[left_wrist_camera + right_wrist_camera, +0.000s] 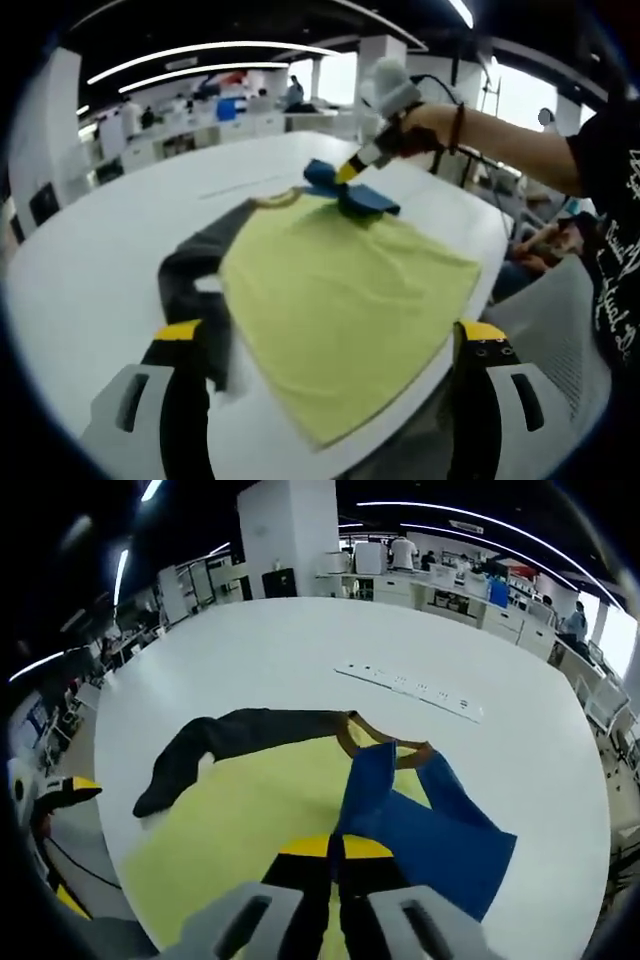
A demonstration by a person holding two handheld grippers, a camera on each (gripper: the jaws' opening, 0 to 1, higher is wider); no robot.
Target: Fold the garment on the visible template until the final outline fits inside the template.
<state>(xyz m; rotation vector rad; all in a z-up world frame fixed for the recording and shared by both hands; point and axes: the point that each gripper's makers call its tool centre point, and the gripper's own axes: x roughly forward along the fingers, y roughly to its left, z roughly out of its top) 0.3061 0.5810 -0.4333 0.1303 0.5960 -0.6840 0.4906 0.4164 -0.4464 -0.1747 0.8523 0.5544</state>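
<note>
In the right gripper view the right gripper [335, 865] has its two yellow-tipped jaws pressed together on the blue sleeve [425, 830] of the garment, the cloth pinched between them and lifted so that it drapes down over the yellow body [240, 820]. In the left gripper view the same gripper [350, 172] comes in from the right, held in the person's hand [425, 125], with the blue sleeve [355, 193] bunched beneath its tip near the brown neckline [280, 200].

The left gripper [325, 345] hovers with its jaws wide apart and nothing between them, the yellow tips standing either side of the shirt's hem. Part of it [55, 795] also shows at the left edge of the right gripper view.

The garment [340, 290] lies flat on the white worktop [100, 250], its yellow body spread towards the worktop's near edge, with the hem corner close to that edge. The dark grey sleeve [195, 265] trails off to one side, bent and lying on the bare worktop [280, 660]; the right gripper view shows it [230, 740] reaching out from the collar.

Beyond the collar, further across the worktop, a long white strip [410, 690] lies flat, well apart from the garment. I cannot tell whether a template is marked beneath the cloth.

Past the worktop's far edge stand desks and people [403, 550] in an open office.
</note>
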